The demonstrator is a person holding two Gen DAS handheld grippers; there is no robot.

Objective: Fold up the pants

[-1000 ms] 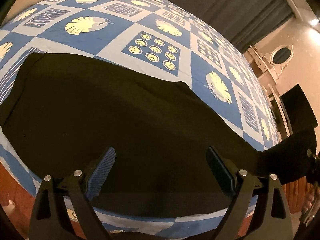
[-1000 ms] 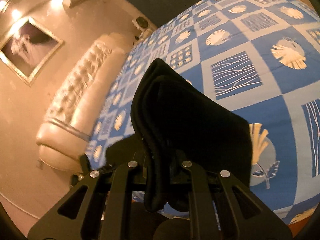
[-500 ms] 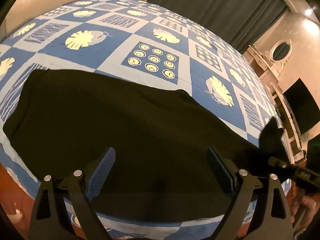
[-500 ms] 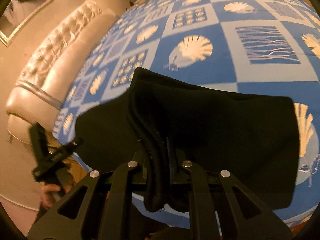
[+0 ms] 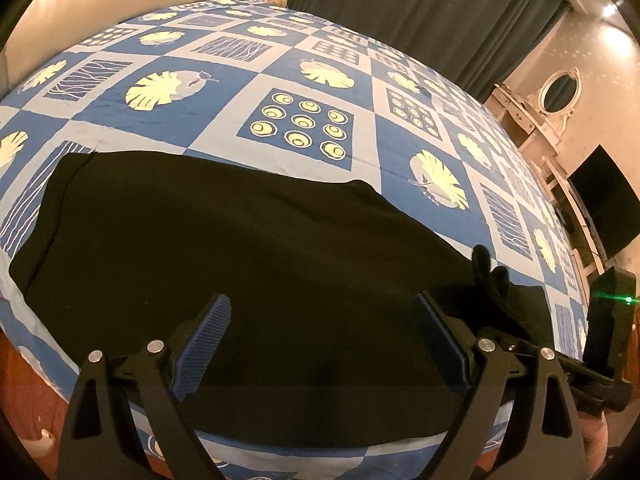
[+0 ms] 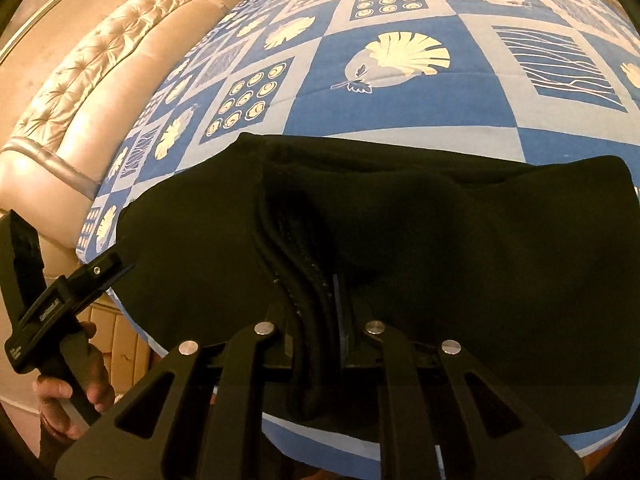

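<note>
Black pants [image 5: 224, 248] lie spread across the near edge of a bed with a blue patterned cover [image 5: 304, 80]. My left gripper [image 5: 320, 340] is open and empty, its jaws wide apart just above the pants near the bed's front edge. My right gripper [image 6: 320, 292] is shut on a bunched, folded end of the pants [image 6: 440, 240], which drapes over the rest of the fabric. The right gripper also shows in the left wrist view [image 5: 492, 280] at the right, holding that raised end.
A padded cream headboard [image 6: 92, 80] runs along the left. Dark curtains [image 5: 420, 12], a white dresser with an oval mirror [image 5: 560, 88] and a dark screen [image 5: 604, 208] stand beyond the bed's right side. The bed's front edge drops to an orange-brown floor [image 5: 24, 392].
My right gripper has carried the pants' end in from the right and lowered it over the spread fabric. The left gripper has stayed open above the pants.
</note>
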